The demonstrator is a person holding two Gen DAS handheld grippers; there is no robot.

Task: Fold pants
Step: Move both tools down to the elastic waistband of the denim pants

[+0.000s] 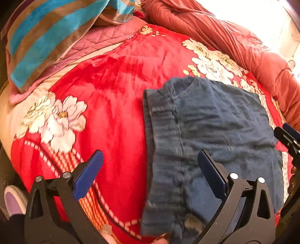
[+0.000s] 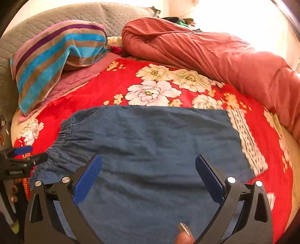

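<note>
Blue denim pants lie folded flat on a red floral blanket, elastic waistband to the left. They also show in the right wrist view. My left gripper is open and empty, hovering over the waistband edge. My right gripper is open and empty, above the middle of the pants. The right gripper's tip shows at the right edge of the left view. The left gripper's tip shows at the left edge of the right view.
A striped blue, brown and purple towel lies at the back left over a pink quilted pad. A rolled rust-red duvet runs along the back right. A grey quilted headboard stands behind.
</note>
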